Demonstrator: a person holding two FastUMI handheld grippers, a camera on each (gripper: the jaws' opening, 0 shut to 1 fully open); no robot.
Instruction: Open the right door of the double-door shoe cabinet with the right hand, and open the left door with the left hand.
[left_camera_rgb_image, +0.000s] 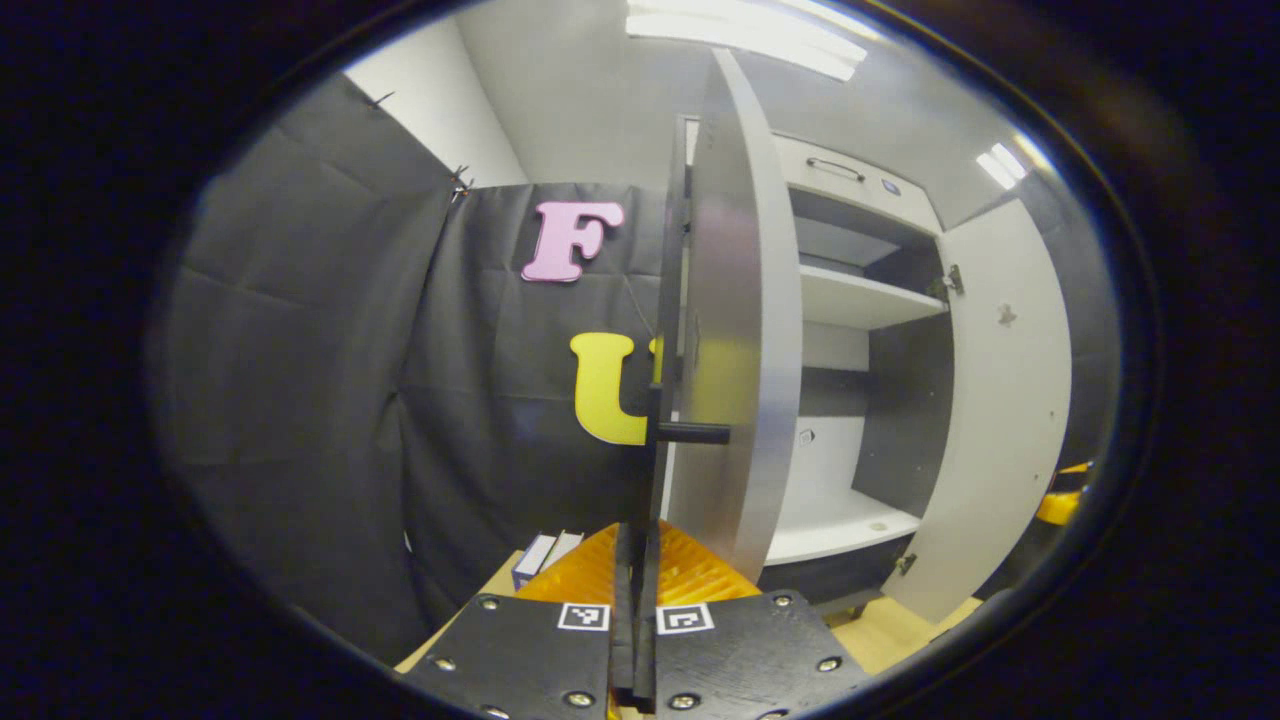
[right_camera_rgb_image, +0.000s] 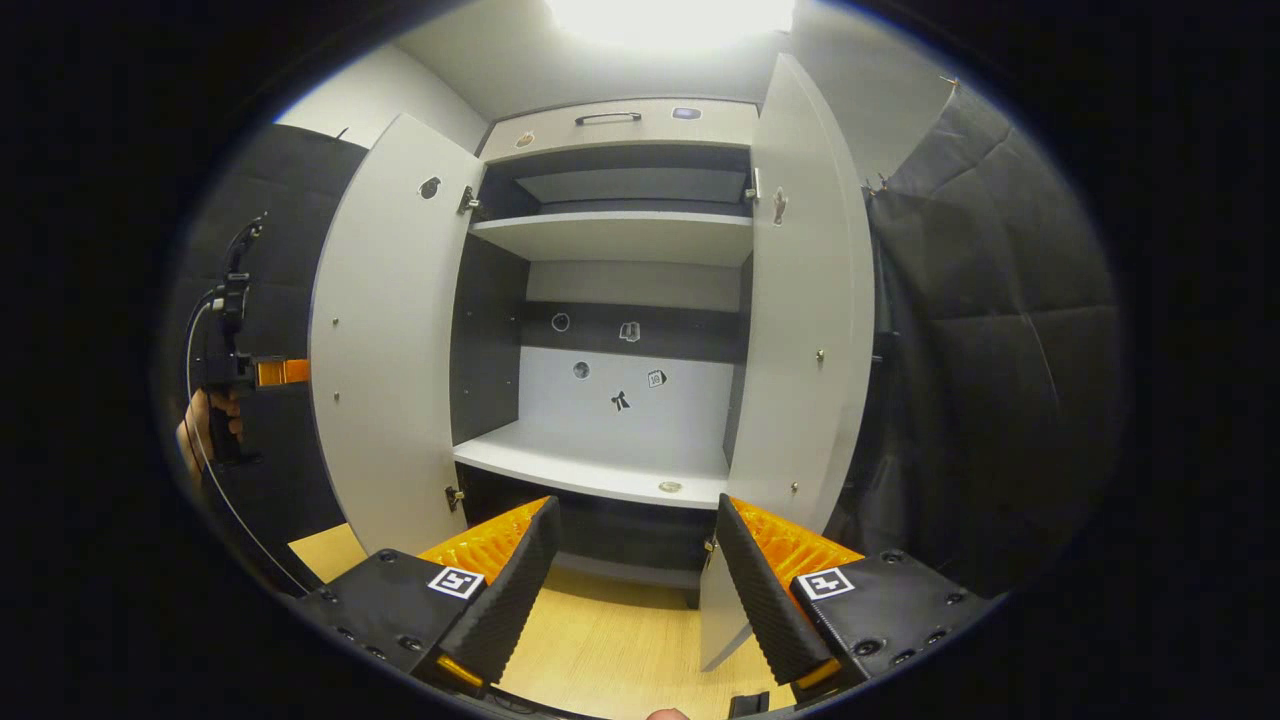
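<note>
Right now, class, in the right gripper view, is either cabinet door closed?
No: both the left door and the right door stand swung outward, baring the shelves between them.

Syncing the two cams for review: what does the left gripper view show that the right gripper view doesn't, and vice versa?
Left gripper view: the left gripper closed on the edge of the left door, seen edge-on, with its black handle; small boxes on the floor.

Right gripper view: the right gripper open, holding nothing; the cabinet head-on, back-panel stickers, a hand on the other gripper.

Both: both doors open, bare shelves, top drawer handle, right door.
</note>
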